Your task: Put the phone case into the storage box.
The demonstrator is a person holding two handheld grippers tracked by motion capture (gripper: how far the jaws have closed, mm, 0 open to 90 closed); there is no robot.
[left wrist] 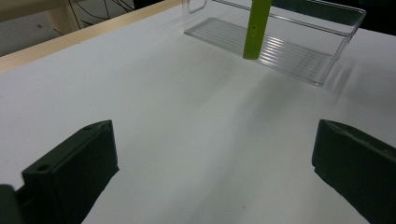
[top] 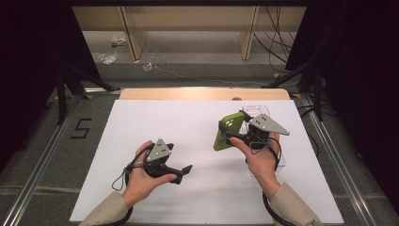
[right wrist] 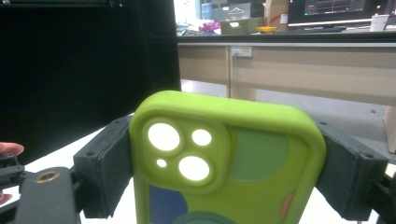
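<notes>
Dark curtains on both sides, wooden shelving at the far end, and a white desk (top: 155, 127) taking up the middle. On the right, the right tool (top: 225, 133) has a lime-green phone case (top: 227, 132) clamped across its width, both jaws pressed on the 2 long edges; in the right gripper view the case (right wrist: 243, 158) stands upright with its camera cut-outs facing us. It hangs clear of the desk, just left of the clear plastic tray (top: 261, 113), probably so it can be lowered in or handed across. Over on the near left, the left tool (top: 184, 172) hovers with jaws released and nothing between them, pointed toward the case and looking ready to help.
</notes>
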